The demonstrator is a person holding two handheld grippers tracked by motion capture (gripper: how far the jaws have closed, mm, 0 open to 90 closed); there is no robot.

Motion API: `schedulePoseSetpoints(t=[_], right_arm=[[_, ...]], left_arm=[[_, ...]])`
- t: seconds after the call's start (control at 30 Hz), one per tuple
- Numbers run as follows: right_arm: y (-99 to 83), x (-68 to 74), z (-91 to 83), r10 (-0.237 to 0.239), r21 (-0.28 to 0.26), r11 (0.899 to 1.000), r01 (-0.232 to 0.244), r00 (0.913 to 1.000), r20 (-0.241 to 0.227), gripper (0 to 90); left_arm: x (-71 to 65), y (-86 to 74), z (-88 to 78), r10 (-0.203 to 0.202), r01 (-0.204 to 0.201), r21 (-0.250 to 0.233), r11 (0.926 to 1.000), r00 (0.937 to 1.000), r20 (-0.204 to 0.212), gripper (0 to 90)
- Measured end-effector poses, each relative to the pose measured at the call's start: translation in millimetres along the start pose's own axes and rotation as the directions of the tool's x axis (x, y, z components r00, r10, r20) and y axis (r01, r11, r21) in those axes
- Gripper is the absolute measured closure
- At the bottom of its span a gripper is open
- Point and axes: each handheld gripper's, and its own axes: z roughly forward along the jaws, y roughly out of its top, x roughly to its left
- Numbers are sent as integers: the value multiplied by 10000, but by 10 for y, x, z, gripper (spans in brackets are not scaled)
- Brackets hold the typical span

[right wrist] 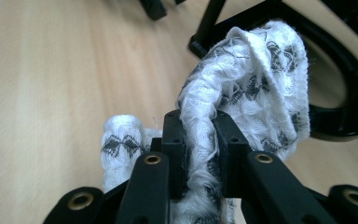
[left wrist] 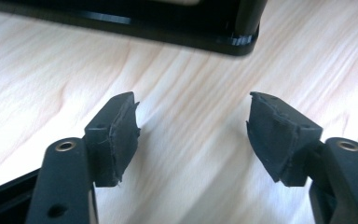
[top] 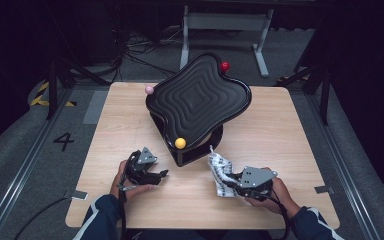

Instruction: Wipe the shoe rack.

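A white knitted cloth with a dark pattern [top: 220,172] [right wrist: 256,79] is pinched in my right gripper [top: 230,186] [right wrist: 200,135], which is shut on it near the table's front right; the cloth bunches up above the jaws. My left gripper [top: 161,174] [left wrist: 193,130] rests low over the wood at the front left, its jaws wide apart with nothing between them. A black wavy tray [top: 200,97] tilts on a black stand [top: 192,150] [left wrist: 168,32] at the table's middle, with a yellow ball [top: 180,143] at its lower rim.
A pink ball [top: 149,90] and a red ball [top: 224,66] sit at the tray's far edges. The wooden table [top: 290,135] has bare room left and right of the stand. Metal frame legs [top: 225,30] and cables lie on the floor behind.
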Motion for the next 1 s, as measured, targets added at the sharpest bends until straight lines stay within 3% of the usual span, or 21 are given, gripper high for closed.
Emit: schedulePoseSetpoints(t=[0.1, 0.27, 0.43, 0.5, 0.67, 0.87, 1.0], right_arm=[[-63, 57, -12, -50, 265, 9996, 58, 9995, -304, 764], [-134, 117, 14, -107, 566, 9983, 141, 9981, -604, 742], [-167, 131, 86, -15, 701, 9975, 58, 9982, -599, 711], [-190, 124, 127, 27, 728, 9973, 13, 9985, -553, 706], [-227, 118, 219, 253, 780, 9967, -206, 9979, -596, 686], [-194, 116, 308, 182, 698, 9975, -144, 9984, -532, 684], [-176, 126, 313, 92, 708, 9975, -55, 9986, -526, 635]], left_arm=[[-1, -72, -62, -52, 52, 29, 10000, 10000, 69, 319], [-40, -149, -153, 89, -89, 9, 10000, 9996, -269, 316], [-45, -211, -189, 46, -46, 49, 10000, 10000, 41, 307], [-44, -236, -197, -154, 154, -45, 9999, 9999, 8, 300], [-17, -277, -223, -120, 120, -116, 9999, 9999, -11, 288], [-13, -274, -218, -227, 227, -59, 9997, 9997, -135, 245], [-12, -273, -219, -229, 229, -43, 9997, 9996, -136, 244]])
